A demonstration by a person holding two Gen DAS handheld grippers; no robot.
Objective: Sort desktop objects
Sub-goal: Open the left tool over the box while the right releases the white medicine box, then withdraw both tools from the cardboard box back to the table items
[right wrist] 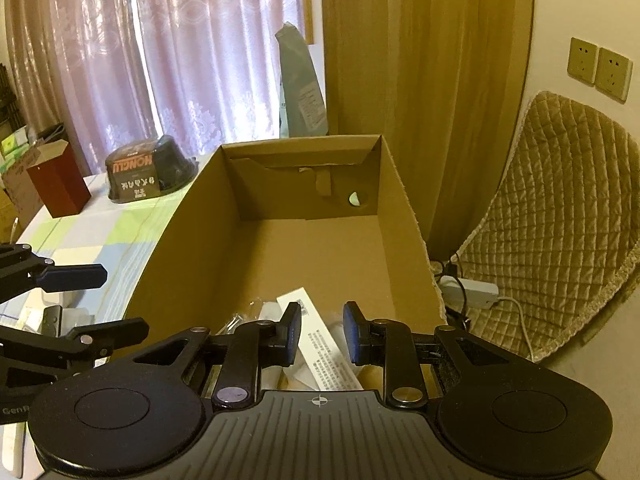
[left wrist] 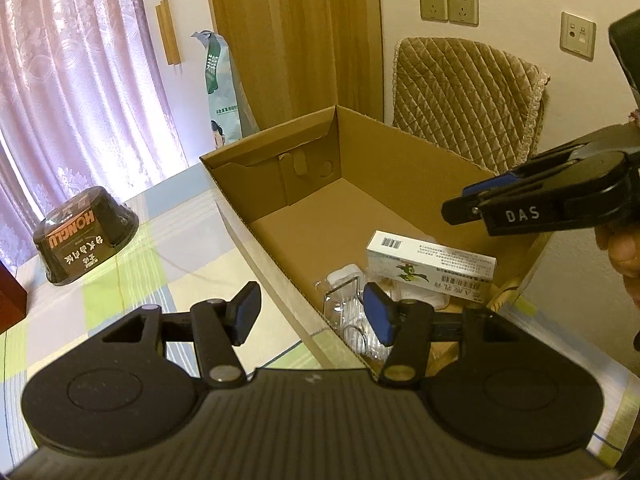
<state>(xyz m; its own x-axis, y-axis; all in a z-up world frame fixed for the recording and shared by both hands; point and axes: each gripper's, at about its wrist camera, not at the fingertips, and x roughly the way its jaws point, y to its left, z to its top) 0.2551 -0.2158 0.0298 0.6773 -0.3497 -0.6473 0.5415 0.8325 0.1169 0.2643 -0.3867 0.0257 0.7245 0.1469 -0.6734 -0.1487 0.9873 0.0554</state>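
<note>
Both the left gripper [left wrist: 312, 312] and the right gripper [right wrist: 322, 334] hang open and empty over the cardboard box [right wrist: 188, 240]. A white carton [left wrist: 432, 266] lies inside the box on clear packaging [left wrist: 344, 308].

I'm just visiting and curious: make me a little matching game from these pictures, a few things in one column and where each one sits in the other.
Things:
1. white carton
2. black bowl
3. red box
4. quilted chair

Places:
a. upside down on the checked tablecloth
b. inside the cardboard box
c. beyond the cardboard box, by the wall
d. upright at the table's far corner

Pairs: 1-b, 2-a, 3-d, 4-c
</note>
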